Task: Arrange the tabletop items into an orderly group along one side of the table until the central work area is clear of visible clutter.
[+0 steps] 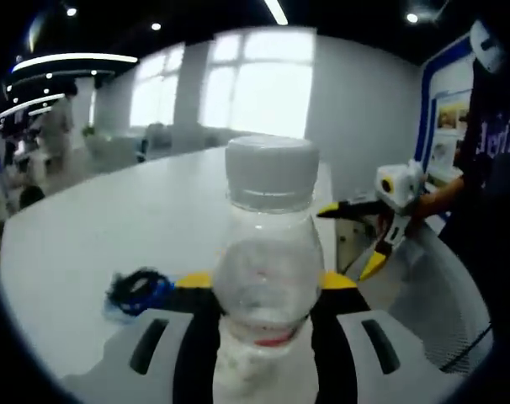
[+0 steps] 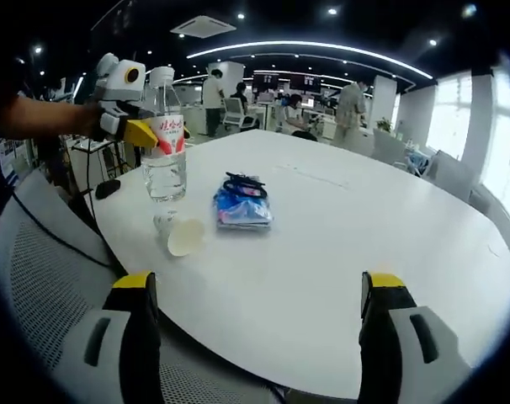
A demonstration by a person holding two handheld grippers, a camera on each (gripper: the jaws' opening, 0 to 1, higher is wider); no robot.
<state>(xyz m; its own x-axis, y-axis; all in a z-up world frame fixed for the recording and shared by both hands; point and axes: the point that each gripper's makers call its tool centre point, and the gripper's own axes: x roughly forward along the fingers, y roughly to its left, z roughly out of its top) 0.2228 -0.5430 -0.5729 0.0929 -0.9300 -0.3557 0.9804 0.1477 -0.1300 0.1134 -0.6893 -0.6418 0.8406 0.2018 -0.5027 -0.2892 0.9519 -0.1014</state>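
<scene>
Nearest to the lens in the left gripper view stood a clear plastic bottle (image 1: 269,278) with a white cap (image 1: 272,171), and it was held upright between the two jaws of the left gripper (image 1: 268,337), which were closed on its lower body. Behind it, at about nine o'clock of the bottle, a dark blue packet (image 1: 137,290) lay on the white table (image 1: 112,219). At three o'clock the right gripper (image 1: 381,227) was seen near the table edge, with a person's hand (image 1: 423,202) holding it.

In the right gripper view the jaws of the right gripper (image 2: 259,316) stood wide apart with nothing between them, over the near edge of the table (image 2: 347,252). At ten o'clock the left gripper (image 2: 146,133) held the bottle (image 2: 164,156) just above the table, near its left edge. The bottle had a red and white label. Just under the bottle, at about six o'clock from it, a small pale round cup (image 2: 185,238) lay on the table. The blue packet (image 2: 242,206) lay just beside the cup, at two o'clock from it, apart from the bottle. A grey mesh chair (image 2: 36,278) stood close to the table at eight o'clock.
</scene>
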